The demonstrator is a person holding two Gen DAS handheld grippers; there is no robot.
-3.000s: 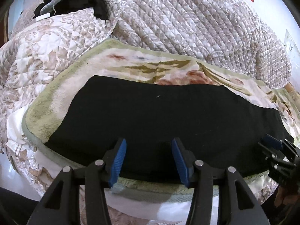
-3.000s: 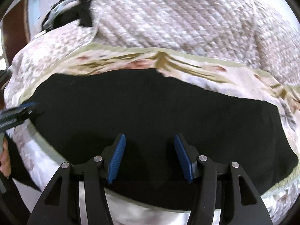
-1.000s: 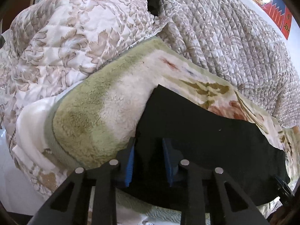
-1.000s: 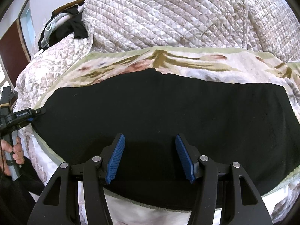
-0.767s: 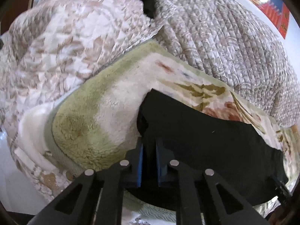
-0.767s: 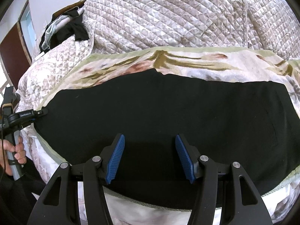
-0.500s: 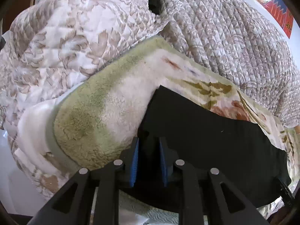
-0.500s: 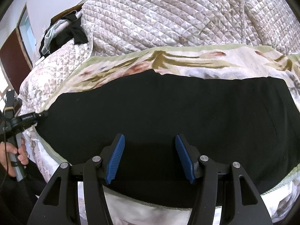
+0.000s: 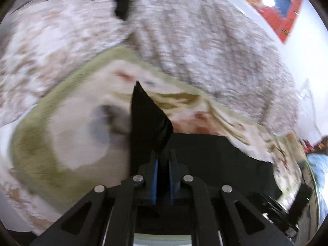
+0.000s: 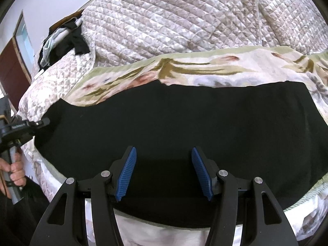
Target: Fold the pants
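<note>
While right tool [image 10: 162, 171] gapes, left tool [image 9: 163, 174] closing on lifted pants [image 9: 147, 119].

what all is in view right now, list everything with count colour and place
pants: one, black, spread across the blanket, one end lifted in the left gripper
blanket: one, cream with green border and flowers, under the pants
quilt: one, beige, heaped behind the blanket
clothes pile: one, black and pale, far left on the bed
poster: one, red, on the wall
left gripper: one, black, blue pads, closing on the pants
right gripper: one, black, blue pads, open above the pants
hand: one, holding the left gripper's handle
</note>
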